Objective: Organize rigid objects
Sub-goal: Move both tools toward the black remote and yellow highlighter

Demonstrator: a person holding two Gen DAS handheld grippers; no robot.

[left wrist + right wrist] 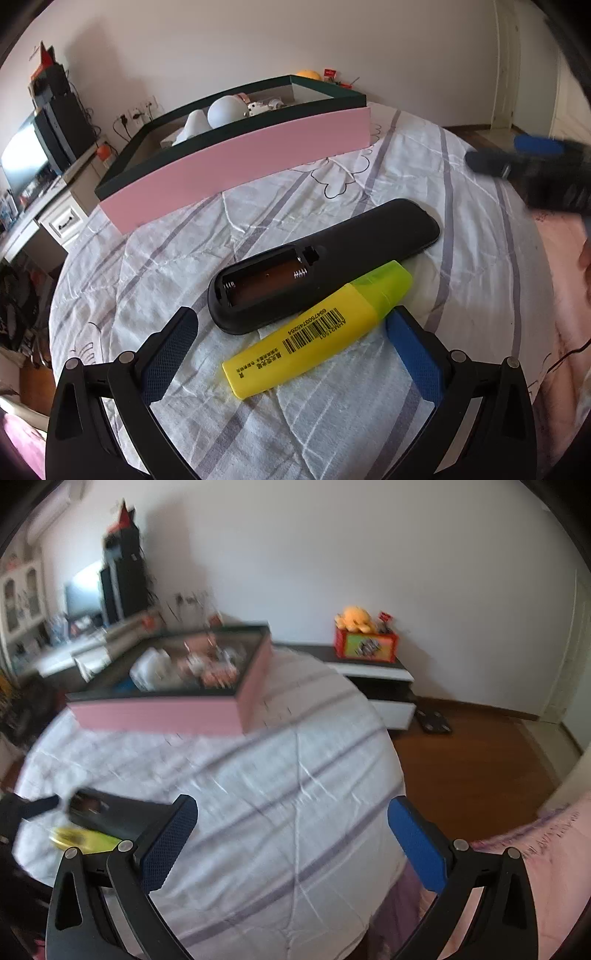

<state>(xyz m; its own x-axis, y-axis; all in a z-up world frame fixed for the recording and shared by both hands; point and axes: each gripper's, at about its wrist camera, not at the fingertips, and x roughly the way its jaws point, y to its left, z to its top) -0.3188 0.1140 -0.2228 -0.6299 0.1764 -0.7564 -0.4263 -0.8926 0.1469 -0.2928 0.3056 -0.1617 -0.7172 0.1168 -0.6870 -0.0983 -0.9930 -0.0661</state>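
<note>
Yellow highlighter (314, 332) flat on the striped bedsheet (332, 424), touching the black remote (325, 262) lying face down beside it, battery bay uncovered. Between the spread fingers of the left gripper (291, 347), not clasped. Pink box (240, 158) farther back on the sheet, odds and ends inside. Right gripper (291, 834) spread wide, holding nothing, over bare sheet.

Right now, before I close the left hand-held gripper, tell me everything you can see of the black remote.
The black remote looks like matte plastic and lies back-up on the striped white bedcover, running diagonally. Its battery cover is missing, so the empty bay with its spring contacts shows. The yellow highlighter lies alongside it, touching its near edge. The remote sits ahead of the open left hand-held gripper, untouched by it.
</note>
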